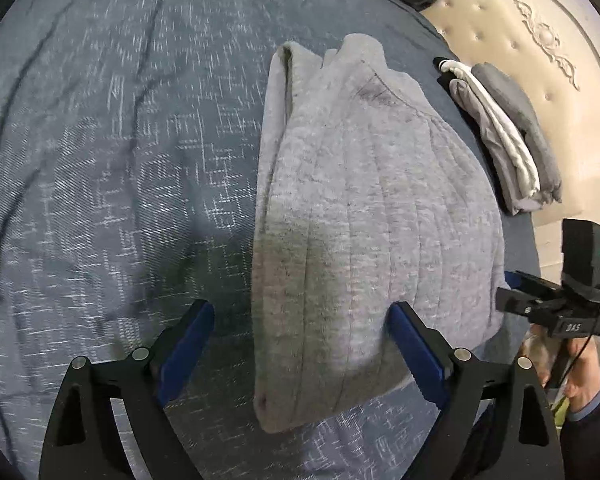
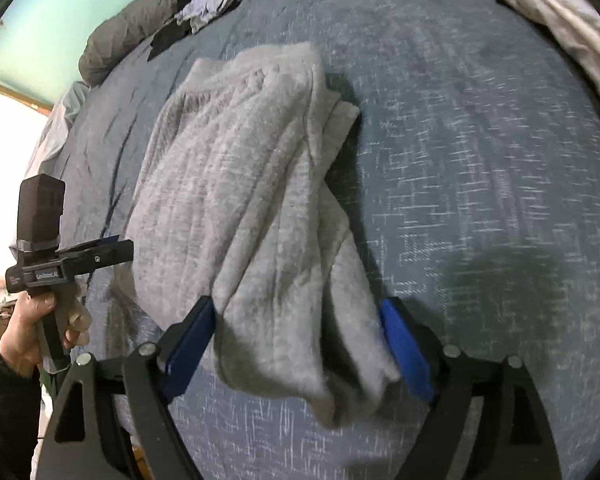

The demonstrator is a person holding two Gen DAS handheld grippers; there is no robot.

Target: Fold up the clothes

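A grey knit garment [image 1: 360,208] lies folded in a long bundle on the blue bedspread [image 1: 120,160]. My left gripper [image 1: 300,316] hovers open over its near end, blue pads spread wide with nothing clamped. In the right wrist view the same garment [image 2: 240,200] looks lumpier, with loose layers at its near end. My right gripper [image 2: 296,312] is open, its fingers straddling that end without pinching it. Each view shows the other gripper at the garment's side: the right gripper [image 1: 514,280] and the left gripper [image 2: 120,246], each held by a hand [image 2: 28,328].
A stack of folded grey and white clothes [image 1: 508,136] sits near the cream tufted headboard [image 1: 540,40]. Unfolded clothes [image 2: 208,4] lie on a dark grey duvet [image 2: 116,40] at the far side. Open bedspread [image 2: 480,160] extends to the right of the garment.
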